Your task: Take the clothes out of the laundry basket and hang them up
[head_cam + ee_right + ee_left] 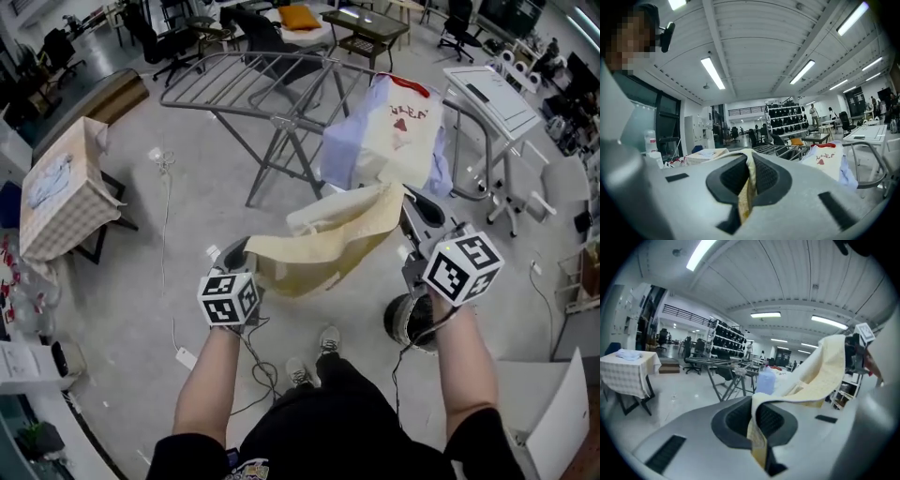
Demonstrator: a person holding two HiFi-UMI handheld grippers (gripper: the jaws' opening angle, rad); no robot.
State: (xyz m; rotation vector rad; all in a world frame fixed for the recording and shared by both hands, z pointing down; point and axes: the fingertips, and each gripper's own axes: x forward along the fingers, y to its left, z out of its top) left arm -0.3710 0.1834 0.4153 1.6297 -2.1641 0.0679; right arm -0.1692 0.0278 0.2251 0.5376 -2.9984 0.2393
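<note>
1. Two grips carry the task's thing. The left gripper (756,423) is clamped on one edge of a pale yellow garment (323,246) and the right gripper (748,180) is clamped on another, each with only a thin fold of cloth between its pads.
2. The garment hangs slack between them in front of the person, above the floor and short of the drying rack (253,70).
3. Risk: with so little cloth in each bite, a sharp tug to spread it could probably pull an edge free. The garment would then swing from one jaw or drop.
4. Risk: the sagging middle may catch on the rack's near rail or its legs if it is carried in too low.
5. The rack's right end is already taken by a white T-shirt with red print (403,131) and a light blue garment (342,150). The bare rails to the left look like the freer spot.
6. Around: a table with a checked cloth (66,202) stands well to the left and a white stand (487,94) to the right.
7. Loose cables (167,187) lie on the floor. A dark round container (405,323) sits by the person's feet, and whether it is the basket I cannot tell.
</note>
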